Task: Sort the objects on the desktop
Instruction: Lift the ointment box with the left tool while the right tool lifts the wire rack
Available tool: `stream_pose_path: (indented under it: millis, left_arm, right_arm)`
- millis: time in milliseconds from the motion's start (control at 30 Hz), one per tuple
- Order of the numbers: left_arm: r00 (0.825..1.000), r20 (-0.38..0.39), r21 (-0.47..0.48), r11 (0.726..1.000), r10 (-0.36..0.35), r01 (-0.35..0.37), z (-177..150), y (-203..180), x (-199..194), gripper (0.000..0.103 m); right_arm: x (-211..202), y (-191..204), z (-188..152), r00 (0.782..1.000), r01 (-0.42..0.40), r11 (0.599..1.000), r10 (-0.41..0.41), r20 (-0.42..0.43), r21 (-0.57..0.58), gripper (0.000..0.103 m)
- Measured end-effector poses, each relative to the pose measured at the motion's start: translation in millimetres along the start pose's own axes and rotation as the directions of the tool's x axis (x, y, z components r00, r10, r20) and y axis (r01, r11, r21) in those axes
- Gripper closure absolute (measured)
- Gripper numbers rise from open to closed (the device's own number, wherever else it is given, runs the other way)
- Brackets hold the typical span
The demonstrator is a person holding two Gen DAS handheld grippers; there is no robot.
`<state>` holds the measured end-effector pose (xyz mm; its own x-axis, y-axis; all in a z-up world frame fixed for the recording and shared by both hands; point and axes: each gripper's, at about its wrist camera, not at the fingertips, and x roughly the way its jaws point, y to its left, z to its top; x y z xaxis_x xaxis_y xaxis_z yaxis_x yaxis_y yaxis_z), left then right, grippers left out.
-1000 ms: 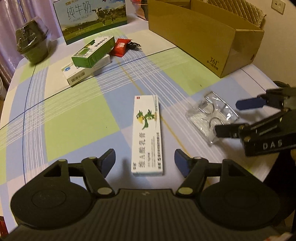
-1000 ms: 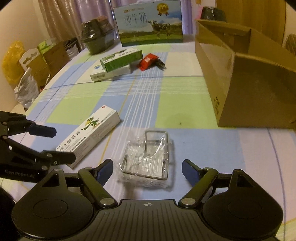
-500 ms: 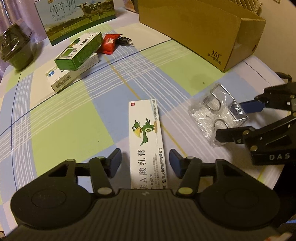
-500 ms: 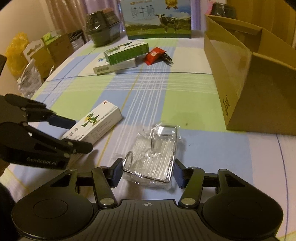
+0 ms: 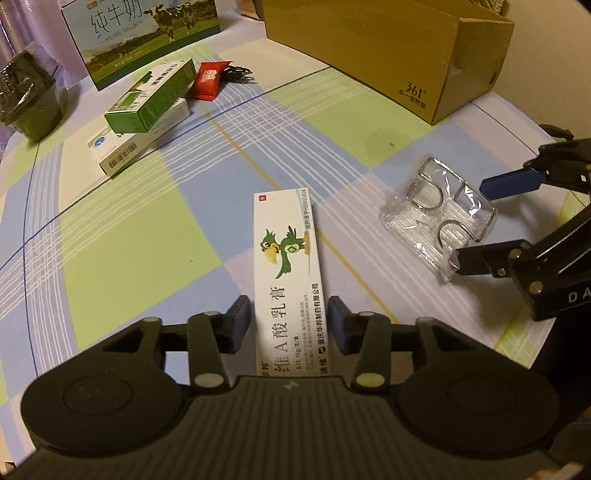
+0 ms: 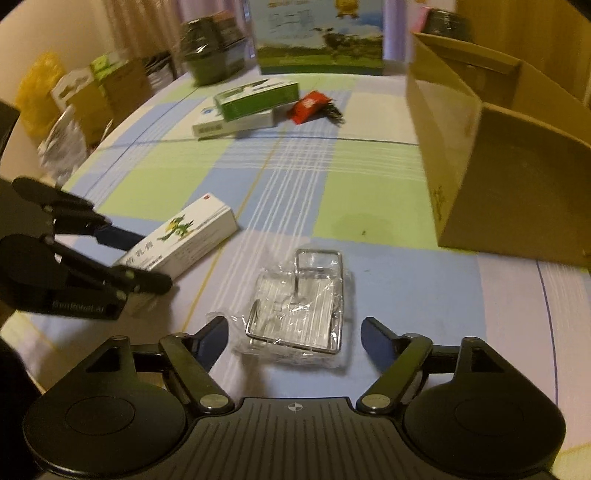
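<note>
A long white ointment box [image 5: 286,266] with a green bird on it lies flat on the checked tablecloth. My left gripper [image 5: 288,317] has its near end between both pads and is shut on it; the right wrist view shows the same grip [image 6: 144,260] on the ointment box [image 6: 184,236]. A wire rack wrapped in clear plastic [image 6: 295,310] lies to the right of the box. My right gripper [image 6: 295,334] stands open, its fingers spread wide on either side of the rack's near end. From the left wrist view, the right gripper [image 5: 471,221] flanks the wrapped rack [image 5: 436,218].
An open cardboard box [image 6: 498,166] stands at the right rear. Farther back lie a green box stacked on a white one [image 5: 151,99], a red packet [image 5: 208,79] with a dark cable, a milk carton [image 5: 140,33] and a dark wrapped container [image 5: 29,96]. The table edge runs close on the right.
My left gripper slid forward over the ointment box and its fingers narrowed onto it. My right gripper's fingers narrowed around the wrapped rack, then spread wide again.
</note>
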<state>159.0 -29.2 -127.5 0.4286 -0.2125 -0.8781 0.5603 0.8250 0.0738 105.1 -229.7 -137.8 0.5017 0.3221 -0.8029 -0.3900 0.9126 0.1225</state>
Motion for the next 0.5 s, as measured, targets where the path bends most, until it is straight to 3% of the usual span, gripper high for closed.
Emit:
stream_pose_path:
  millis: [333, 400, 500]
  left_arm:
    - [1.000, -0.001, 0.006, 1.000, -0.002, 0.002, 3.9, 5.0, 4.1, 0.058]
    - [1.000, -0.002, 0.012, 1.000, -0.005, 0.005, 5.0, 5.2, 5.8, 0.058]
    - [1.000, -0.003, 0.018, 1.000, -0.007, 0.007, 6.5, 4.6, 8.2, 0.059]
  right_arm:
    - [13.4, -1.6, 7.9, 1.000, -0.010, 0.997, 0.010, -0.001, 0.079, 0.025]
    - [15.9, -2.1, 8.6, 1.000, -0.019, 0.997, 0.019, 0.000, 0.078, 0.039]
    - [16.8, -1.5, 9.3, 1.000, -0.024, 0.998, 0.024, -0.002, 0.061, 0.043]
